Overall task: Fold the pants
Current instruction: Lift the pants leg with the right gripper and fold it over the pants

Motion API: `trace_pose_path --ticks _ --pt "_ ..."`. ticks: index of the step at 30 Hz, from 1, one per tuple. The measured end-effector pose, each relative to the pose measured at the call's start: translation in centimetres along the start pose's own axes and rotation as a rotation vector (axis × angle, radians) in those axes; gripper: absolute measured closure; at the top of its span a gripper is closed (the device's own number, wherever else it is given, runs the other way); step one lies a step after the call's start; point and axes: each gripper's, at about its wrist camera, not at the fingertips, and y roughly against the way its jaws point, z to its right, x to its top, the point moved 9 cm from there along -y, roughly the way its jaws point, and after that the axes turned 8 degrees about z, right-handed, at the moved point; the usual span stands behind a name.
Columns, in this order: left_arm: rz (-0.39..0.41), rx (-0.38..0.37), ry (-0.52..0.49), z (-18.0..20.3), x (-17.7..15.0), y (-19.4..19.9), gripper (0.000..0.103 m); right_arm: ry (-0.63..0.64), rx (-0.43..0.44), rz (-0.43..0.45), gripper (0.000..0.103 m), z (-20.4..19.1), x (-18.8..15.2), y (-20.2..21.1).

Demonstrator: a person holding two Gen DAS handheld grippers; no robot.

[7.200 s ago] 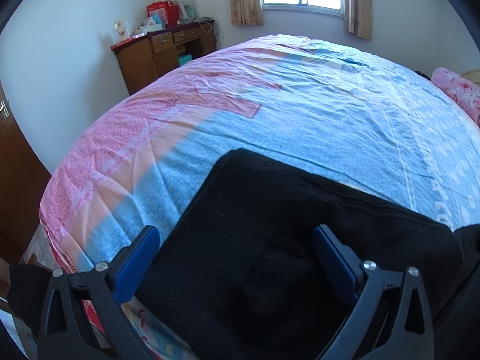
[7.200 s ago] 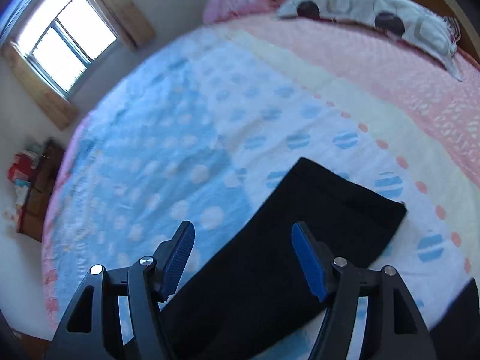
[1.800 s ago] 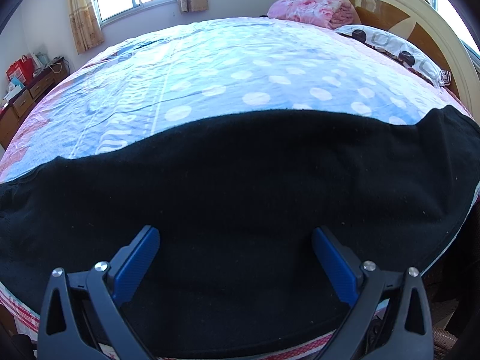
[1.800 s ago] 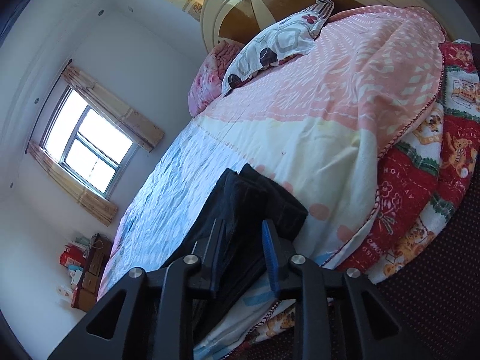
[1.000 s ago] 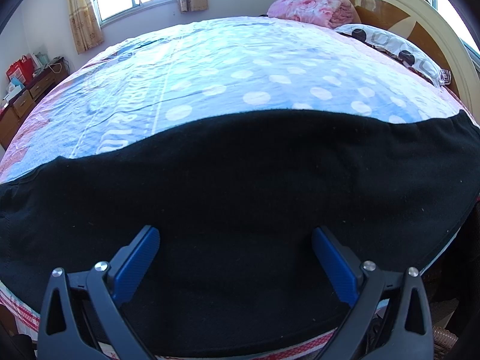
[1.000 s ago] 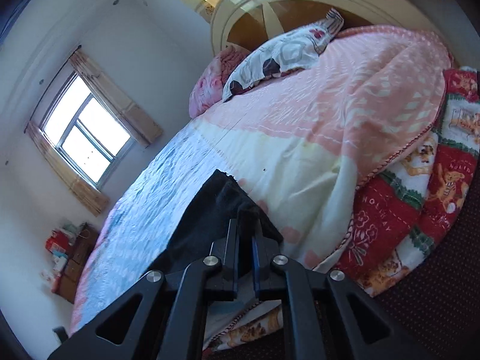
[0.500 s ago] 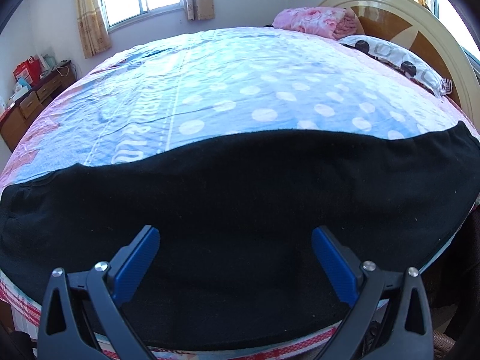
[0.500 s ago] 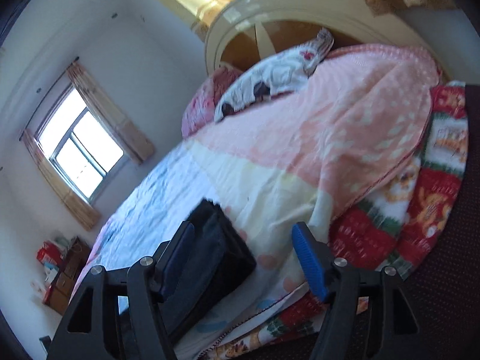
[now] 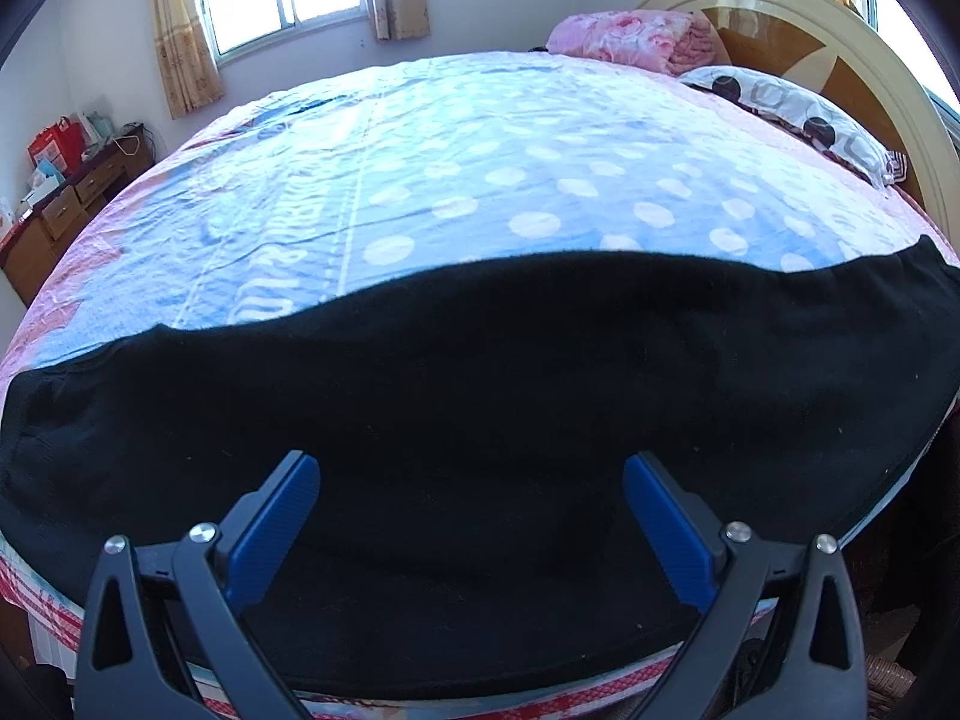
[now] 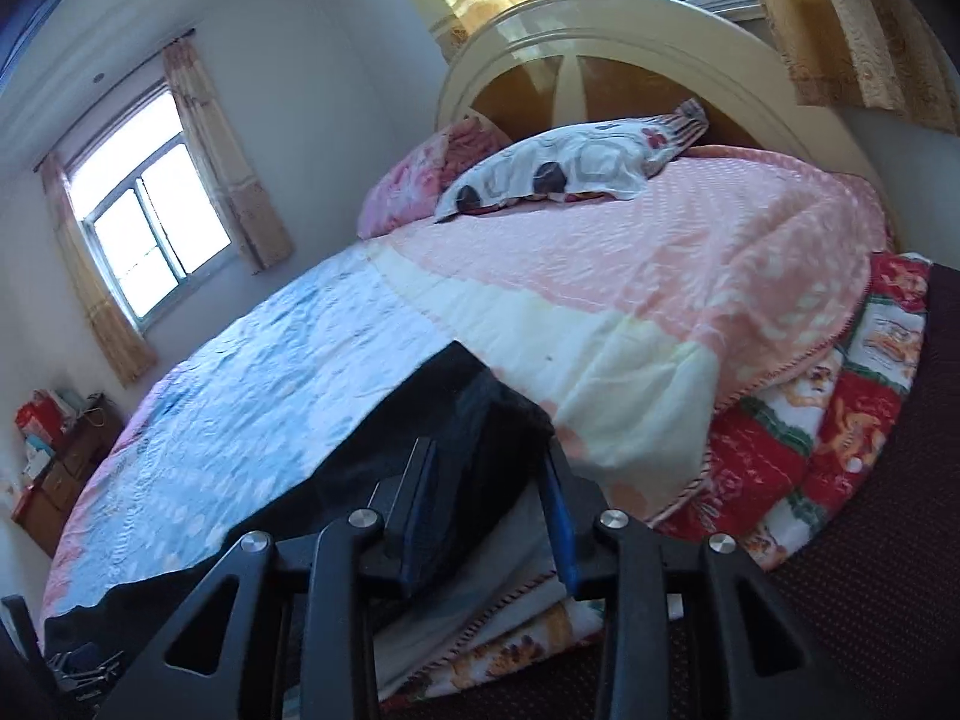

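Black pants (image 9: 480,372) lie stretched lengthwise along the near edge of the bed, on a blue dotted cover (image 9: 480,150). My left gripper (image 9: 469,468) hovers over their middle, open wide, with nothing pinched between its blue pads. In the right wrist view the pants' end (image 10: 444,396) lies near the bed's side edge. My right gripper (image 10: 487,450) straddles that end with its jaws closing. Black cloth sits between the pads, but I see no pad pressing on it.
A patterned pillow (image 10: 576,168) and a pink folded blanket (image 9: 630,36) lie by the arched headboard (image 10: 600,30). A red patterned blanket (image 10: 840,420) hangs over the bed's side. A wooden dresser (image 9: 66,204) stands against the far left wall under the window.
The right gripper was shut on the pants' end, then sprang wide open and pulled back a little. Now its jaws stand narrower around that end. The left gripper has stayed put.
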Motion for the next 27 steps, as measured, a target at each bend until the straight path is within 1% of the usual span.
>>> trace_pose_path --ticks 3,4,5,7,9,10,11,12,13,15,16,18,20,21,23,25,27 --pt "0.003 -0.002 0.002 -0.1 0.0 0.1 0.0 -0.034 0.038 -0.013 0.067 0.1 0.0 -0.8" --pt "0.003 -0.003 0.002 -0.1 0.0 0.1 0.0 -0.055 0.06 -0.023 0.067 0.1 -0.1 -1.2" --pt "0.003 -0.004 0.001 -0.1 0.0 0.2 0.0 -0.09 0.102 -0.044 0.067 0.2 -0.3 -1.7" --pt "0.002 -0.004 0.001 0.0 0.0 0.1 0.0 -0.121 0.122 -0.046 0.067 0.3 -0.4 -1.9" --pt "-0.001 -0.004 0.007 -0.1 0.0 0.1 0.0 -0.097 0.12 -0.057 0.067 0.0 -0.6 -1.7" --pt "-0.001 -0.003 0.009 -0.2 0.0 0.1 0.0 -0.067 0.107 -0.06 0.069 -0.3 -0.7 -1.7" --pt "0.002 0.003 0.012 -0.4 0.1 0.1 0.0 -0.025 0.074 -0.057 0.086 -0.5 -0.6 -1.5" --pt "0.005 0.008 0.014 -0.7 0.1 0.2 0.0 0.021 0.037 -0.055 0.095 -0.7 -0.6 -1.4" --pt "0.007 0.013 0.017 -1.0 0.2 0.3 0.0 0.054 0.025 -0.053 0.095 -1.0 -0.6 -1.3" --pt "0.017 0.025 0.033 -2.1 0.5 0.7 0.0 0.099 -0.003 -0.018 0.096 -1.6 -0.2 -0.5" --pt "0.022 0.033 0.043 -2.7 0.7 0.9 0.0 0.107 0.0 -0.003 0.096 -2.0 0.1 0.0" --pt "0.03 0.047 0.056 -3.9 1.1 1.4 0.0 0.136 0.018 0.054 0.096 -3.8 1.2 1.4" --pt "0.045 0.07 0.069 -5.6 1.5 2.1 0.0 0.167 0.068 0.105 0.096 -6.5 2.6 2.8" --pt "0.053 0.079 0.077 -6.4 1.7 2.5 0.0 0.175 0.101 0.114 0.096 -7.9 3.1 3.3" --pt "0.076 0.111 0.107 -8.6 2.2 3.5 0.0 0.189 0.196 0.113 0.096 -11.4 3.4 4.2" --pt "0.094 0.14 0.135 -10.7 2.5 4.3 0.0 0.232 0.309 0.089 0.096 -16.6 2.7 4.9" --pt "0.112 0.18 0.171 -13.4 2.8 5.3 0.0 0.294 0.402 0.067 0.096 -21.4 1.0 5.4"
